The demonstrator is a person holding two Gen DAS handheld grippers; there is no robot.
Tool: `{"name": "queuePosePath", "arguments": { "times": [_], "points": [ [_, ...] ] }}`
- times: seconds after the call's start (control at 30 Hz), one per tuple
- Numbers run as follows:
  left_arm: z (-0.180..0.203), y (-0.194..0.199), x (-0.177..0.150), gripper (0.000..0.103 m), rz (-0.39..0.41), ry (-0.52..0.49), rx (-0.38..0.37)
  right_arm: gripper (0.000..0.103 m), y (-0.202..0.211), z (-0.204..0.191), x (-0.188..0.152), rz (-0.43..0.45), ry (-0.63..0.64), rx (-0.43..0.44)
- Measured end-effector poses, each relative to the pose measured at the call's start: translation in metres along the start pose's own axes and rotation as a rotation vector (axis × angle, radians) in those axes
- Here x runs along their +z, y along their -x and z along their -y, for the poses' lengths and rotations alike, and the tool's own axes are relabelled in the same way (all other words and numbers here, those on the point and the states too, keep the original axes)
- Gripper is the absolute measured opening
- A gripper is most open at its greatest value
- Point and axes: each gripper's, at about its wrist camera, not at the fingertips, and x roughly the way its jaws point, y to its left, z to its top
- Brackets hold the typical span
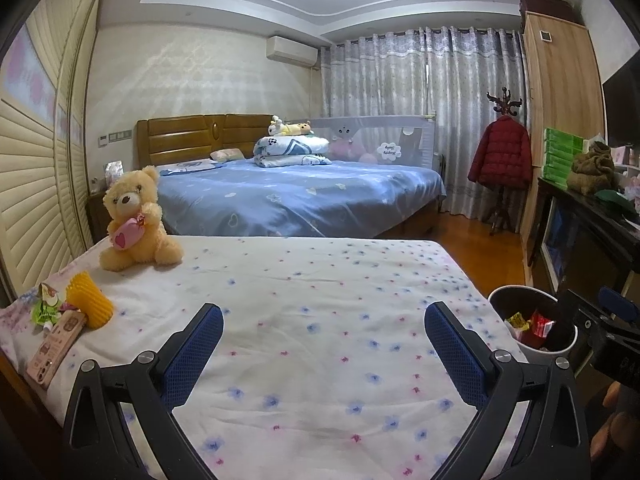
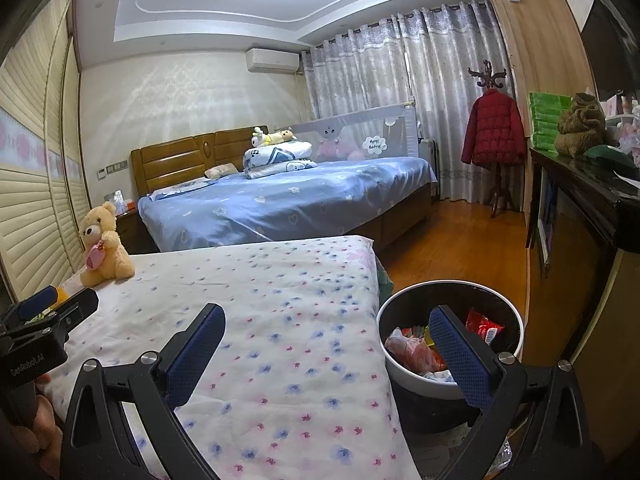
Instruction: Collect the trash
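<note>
My left gripper is open and empty above the flowered bed sheet. Trash lies at the sheet's left edge: a yellow foam fruit net, a green wrapper and a pink flat box. My right gripper is open and empty, over the bed's right edge next to the trash bin, which holds several wrappers. The bin also shows in the left wrist view. The left gripper's body shows at the left of the right wrist view.
A yellow teddy bear sits at the sheet's far left corner. A blue bed stands beyond. A dark cabinet with clutter lines the right wall. A red jacket hangs on a coat stand. Wooden floor lies between.
</note>
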Motion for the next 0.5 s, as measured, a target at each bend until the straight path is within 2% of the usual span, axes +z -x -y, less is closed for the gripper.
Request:
{"name": "queuePosePath", "arguments": {
  "times": [0.5],
  "points": [
    [0.0015,0.0068,-0.0017,0.102,0.018,-0.012,-0.007,0.103,0.0068,-0.0047,-0.0006,-0.003,0.009,0.011]
  ]
}}
